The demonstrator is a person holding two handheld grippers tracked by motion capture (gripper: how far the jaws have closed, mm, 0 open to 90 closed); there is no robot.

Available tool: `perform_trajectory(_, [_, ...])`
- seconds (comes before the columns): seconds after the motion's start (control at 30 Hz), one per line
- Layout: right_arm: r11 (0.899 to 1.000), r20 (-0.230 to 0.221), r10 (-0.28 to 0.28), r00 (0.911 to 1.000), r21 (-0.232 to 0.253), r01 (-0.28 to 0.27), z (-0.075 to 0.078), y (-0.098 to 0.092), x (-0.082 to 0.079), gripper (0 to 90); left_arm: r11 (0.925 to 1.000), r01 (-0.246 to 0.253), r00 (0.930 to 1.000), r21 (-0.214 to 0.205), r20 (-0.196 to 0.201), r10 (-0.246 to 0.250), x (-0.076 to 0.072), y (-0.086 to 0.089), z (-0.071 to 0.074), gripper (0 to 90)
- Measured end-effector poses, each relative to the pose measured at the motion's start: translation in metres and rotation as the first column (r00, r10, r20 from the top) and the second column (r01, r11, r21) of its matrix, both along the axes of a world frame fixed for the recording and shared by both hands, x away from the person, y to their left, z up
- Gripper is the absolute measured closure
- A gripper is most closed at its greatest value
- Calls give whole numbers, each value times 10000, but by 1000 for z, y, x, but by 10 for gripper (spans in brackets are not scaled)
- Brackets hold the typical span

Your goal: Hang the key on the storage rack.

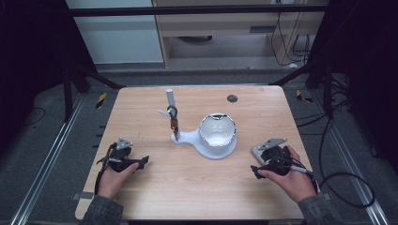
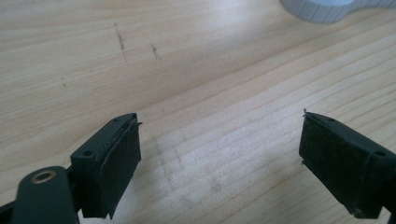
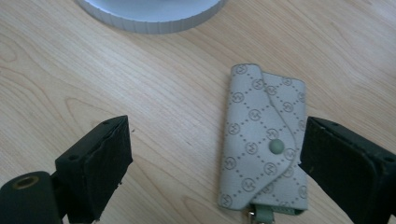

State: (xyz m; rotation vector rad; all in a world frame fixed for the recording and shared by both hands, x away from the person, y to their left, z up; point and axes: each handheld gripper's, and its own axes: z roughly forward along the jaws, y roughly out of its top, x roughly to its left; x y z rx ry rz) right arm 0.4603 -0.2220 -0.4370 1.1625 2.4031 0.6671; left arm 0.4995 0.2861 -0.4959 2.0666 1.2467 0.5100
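near the front edge of the wooden table (image 1: 155, 192) the left gripper (image 1: 141, 162) rests with its jaws spread wide over bare wood, and the right gripper (image 1: 257, 169) is also spread, with a small grey key pouch (image 3: 264, 140) lying flat between its jaws, close beside the right jaw; whether they touch is not clear. the pouch is pale grey with a printed diamond pattern and a green snap on its flap. farther, at the middle, stands a white stand (image 1: 206, 143) holding a bowl-shaped cup and a thin post, and behind it there is open wood until the far edge, with one dark round spot (image 1: 232, 98).
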Motion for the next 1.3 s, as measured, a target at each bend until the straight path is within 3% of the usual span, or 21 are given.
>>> perform_trajectory(0.13, [9997, -442, -203, 9988, -113, 198, 5, -8, 6, 96, 10000, 49, 9999, 75, -102, -48, 2, -3, -4, 110])
perform_trajectory(0.27, [9993, -442, -162, 9989, -343, 147, 8, -13, 11, 97, 10000, 56, 10000, 62, -81, -55, 2, -4, -6, 100])
perform_trajectory(0.4, [9987, -761, -384, 9964, -371, 357, 7, -16, 13, 99, 9999, 90, 10000, 117, 6, -90, 4, -3, -8, 83])
perform_trajectory(0.67, [9966, -1185, -622, 9910, -610, 553, 3, -24, 19, 98, 9998, 34, 9996, 173, 286, -39, 5, -2, -12, 49])
perform_trajectory(1.03, [9931, -1739, -1077, 9788, -654, 977, -5, -32, 27, 113, 9998, 8, 9996, 206, 293, -14, 5, -3, -12, 42])
perform_trajectory(1.3, [9929, -2101, -1063, 9719, -748, 925, -15, -30, 33, 140, 9998, 2, 9996, 211, 292, -8, 5, -3, -12, 42])
